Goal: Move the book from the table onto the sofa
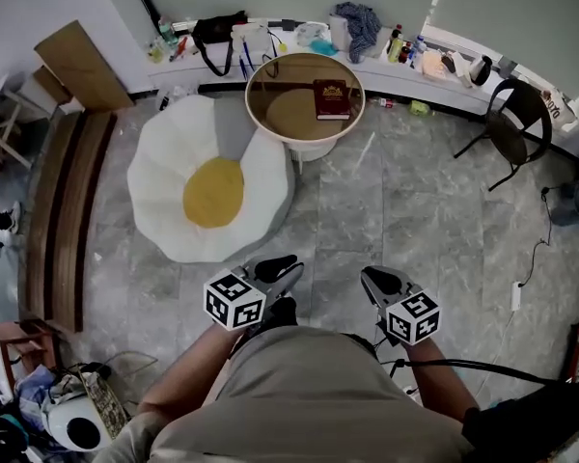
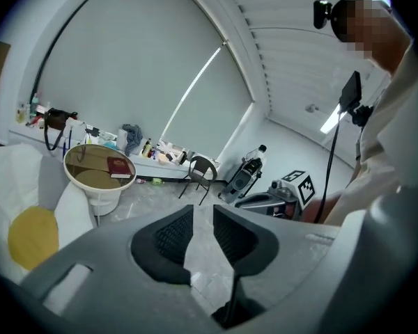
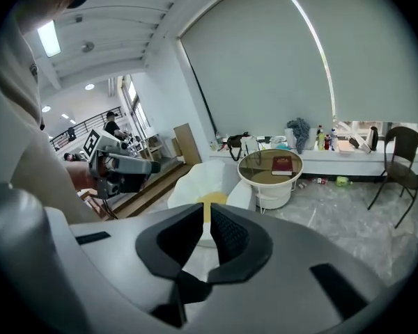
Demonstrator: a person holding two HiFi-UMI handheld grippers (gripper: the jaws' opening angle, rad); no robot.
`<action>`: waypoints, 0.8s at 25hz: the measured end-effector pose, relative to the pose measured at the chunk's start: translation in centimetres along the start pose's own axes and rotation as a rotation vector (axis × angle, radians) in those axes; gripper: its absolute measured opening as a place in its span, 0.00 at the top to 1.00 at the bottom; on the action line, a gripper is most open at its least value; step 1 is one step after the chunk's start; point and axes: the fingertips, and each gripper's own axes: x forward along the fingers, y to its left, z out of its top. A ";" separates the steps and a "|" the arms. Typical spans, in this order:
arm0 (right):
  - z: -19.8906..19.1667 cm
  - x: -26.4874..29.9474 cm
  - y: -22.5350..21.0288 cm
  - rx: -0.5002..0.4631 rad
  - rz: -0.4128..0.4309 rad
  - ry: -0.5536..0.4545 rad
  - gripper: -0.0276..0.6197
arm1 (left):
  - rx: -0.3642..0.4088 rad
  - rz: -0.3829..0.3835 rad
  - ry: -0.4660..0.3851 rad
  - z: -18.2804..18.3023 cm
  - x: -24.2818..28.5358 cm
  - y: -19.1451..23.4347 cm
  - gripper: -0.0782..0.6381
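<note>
We see the book [image 1: 331, 98] on the right part of the round table [image 1: 280, 70], far in front of us. The sofa [image 1: 164, 172] lies left of the table and nearer to us, just beside it. Behind the table runs a ledge [image 1: 376, 68] carrying small things. A chair [image 1: 511, 128] stands well to the right. The left gripper [image 1: 275, 270] and the right gripper [image 1: 380, 280] are side by side before our body, well apart from the table.

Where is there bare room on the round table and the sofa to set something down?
The round table is bare across its left half, beside the book. The sofa is wholly free, yellow seat included. The window ledge behind the table is crowded with a bag, bottles and a cloth.
</note>
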 end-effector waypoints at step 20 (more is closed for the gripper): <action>16.6 24.7 -22.0 0.181 -0.055 0.051 0.78 | -0.137 0.007 0.077 13.8 12.5 27.1 0.67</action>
